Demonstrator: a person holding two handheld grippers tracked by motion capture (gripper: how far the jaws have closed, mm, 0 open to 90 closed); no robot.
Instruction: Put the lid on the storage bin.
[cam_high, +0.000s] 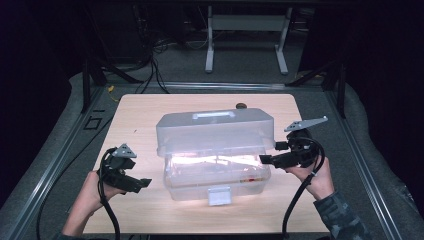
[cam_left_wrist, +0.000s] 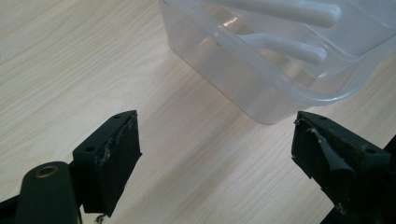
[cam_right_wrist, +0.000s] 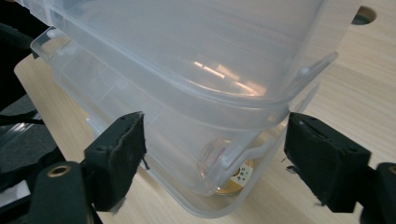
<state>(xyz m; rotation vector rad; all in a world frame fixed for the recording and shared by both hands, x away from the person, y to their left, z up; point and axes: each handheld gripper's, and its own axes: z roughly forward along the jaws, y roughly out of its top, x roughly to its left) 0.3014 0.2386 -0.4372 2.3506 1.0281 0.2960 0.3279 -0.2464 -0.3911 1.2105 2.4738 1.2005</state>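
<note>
Storage box, lid ajar, gold-labelled item inside; both hand-held grippers wide open, empty.

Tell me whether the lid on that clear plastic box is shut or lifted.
Lifted. The lid sits raised and set back above the clear plastic box, leaving a gap along the front; the white latch hangs unfastened.

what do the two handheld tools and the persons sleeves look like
Both tools are black. The left tool and right tool each carry a grey three-cornered plate on top and trail a thick black cable toward the person. Up close, the flat black pads look scuffed and frayed at the edges, with a brass-coloured ring at a pivot. The right sleeve has a dark camouflage pattern.
</note>
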